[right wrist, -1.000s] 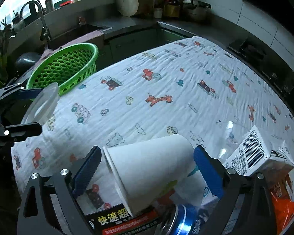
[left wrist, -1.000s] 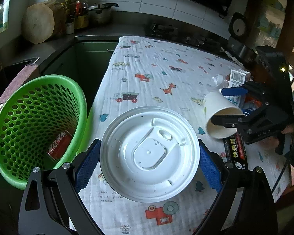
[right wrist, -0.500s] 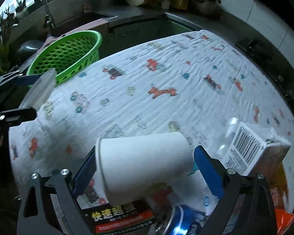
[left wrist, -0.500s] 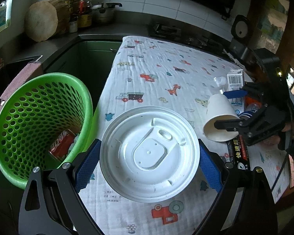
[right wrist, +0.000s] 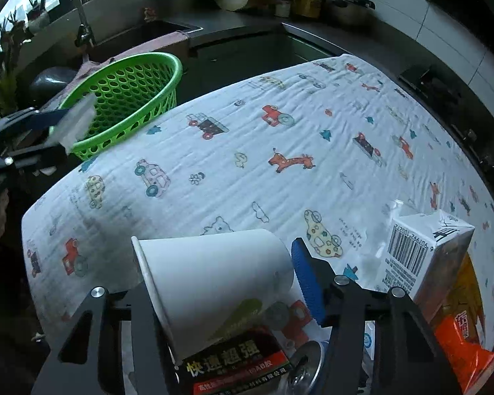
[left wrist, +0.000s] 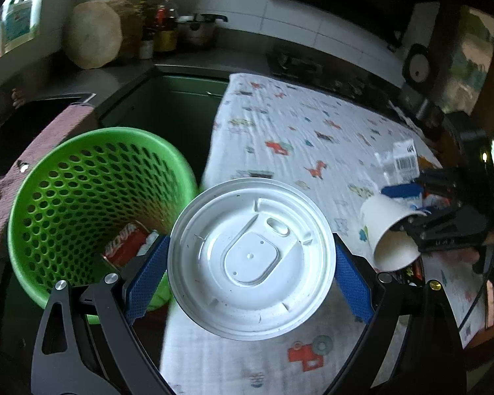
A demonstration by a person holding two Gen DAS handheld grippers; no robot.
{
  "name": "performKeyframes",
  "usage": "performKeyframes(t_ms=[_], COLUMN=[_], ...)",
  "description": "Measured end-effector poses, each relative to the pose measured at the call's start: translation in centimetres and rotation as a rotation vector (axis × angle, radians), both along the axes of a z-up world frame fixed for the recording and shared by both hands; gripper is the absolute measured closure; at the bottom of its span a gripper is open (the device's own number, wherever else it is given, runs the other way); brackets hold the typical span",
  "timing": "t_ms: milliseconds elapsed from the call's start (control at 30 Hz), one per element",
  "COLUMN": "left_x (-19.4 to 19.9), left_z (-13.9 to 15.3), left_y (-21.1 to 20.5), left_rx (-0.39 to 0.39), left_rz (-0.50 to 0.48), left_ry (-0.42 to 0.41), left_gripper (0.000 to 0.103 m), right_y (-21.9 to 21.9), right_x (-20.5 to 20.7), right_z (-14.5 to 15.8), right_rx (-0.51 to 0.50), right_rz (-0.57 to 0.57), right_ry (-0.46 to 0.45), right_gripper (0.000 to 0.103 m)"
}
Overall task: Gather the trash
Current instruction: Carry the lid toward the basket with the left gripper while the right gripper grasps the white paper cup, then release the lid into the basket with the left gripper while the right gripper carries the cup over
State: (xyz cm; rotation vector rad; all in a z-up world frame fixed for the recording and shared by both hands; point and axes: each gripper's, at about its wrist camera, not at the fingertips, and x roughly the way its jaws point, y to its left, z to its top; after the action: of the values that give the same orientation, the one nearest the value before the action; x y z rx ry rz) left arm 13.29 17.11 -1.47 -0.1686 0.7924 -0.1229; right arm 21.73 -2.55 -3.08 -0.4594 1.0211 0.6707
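A white round plastic lid (left wrist: pixel 252 256) sits flat between the blue pads of my left gripper (left wrist: pixel 250 276), which is shut on it at the table's left edge. Just beside it stands the green perforated basket (left wrist: pixel 115 131), with a red wrapper (left wrist: pixel 125 245) at its bottom. A white paper cup (right wrist: pixel 214 279) lies on its side between the jaws of my right gripper (right wrist: pixel 224 289). Those jaws are closing, and the blue right pad (right wrist: pixel 308 283) touches the cup's wall. The cup hides the other finger. In the left wrist view the right gripper (left wrist: pixel 411 210) clamps the cup (left wrist: pixel 392 233).
Around the cup lie a milk carton (right wrist: pixel 425 256), an orange snack packet (right wrist: pixel 461 339), a black glue box (right wrist: pixel 233 365) and a blue can (right wrist: pixel 306 368). A cartoon-print cloth (right wrist: pixel 280 131) covers the table. Behind the basket are a sink, a tap (right wrist: pixel 79 16) and a pink towel (left wrist: pixel 33 164).
My left gripper has carried the lid leftward, so its left finger now overlaps the basket. The right gripper's jaws have closed in on the paper cup, which has tilted.
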Motion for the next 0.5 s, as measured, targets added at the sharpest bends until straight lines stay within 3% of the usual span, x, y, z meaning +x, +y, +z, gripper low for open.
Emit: performKeyframes(t_ms=[200, 433, 467, 500], left_x=[-0.4, -0.3, -0.3, -0.3], left_z=[0.5, 0.6, 0.6, 0.5], left_y=[2.1, 5.5, 5.8, 6.1], left_rx=[0.008, -0.013, -0.011, -0.010], left_rz=[0.042, 0.117, 0.122, 0.126], left_ry=[-0.019, -0.021, -0.022, -0.021], left_gripper=[0.012, 0.012, 0.012, 0.012], right_y=[0.6, 1.8, 1.9, 1.9], right_x=[-0.5, -0.9, -0.9, -0.9], right_z=[0.3, 0.3, 0.3, 0.3], right_rx=[0.009, -0.007, 0.000, 0.001], right_rz=[-0.011, 0.004, 0.006, 0.008], right_ry=[-0.024, -0.041, -0.037, -0.036], right_gripper=[0.061, 0.061, 0.056, 0.038])
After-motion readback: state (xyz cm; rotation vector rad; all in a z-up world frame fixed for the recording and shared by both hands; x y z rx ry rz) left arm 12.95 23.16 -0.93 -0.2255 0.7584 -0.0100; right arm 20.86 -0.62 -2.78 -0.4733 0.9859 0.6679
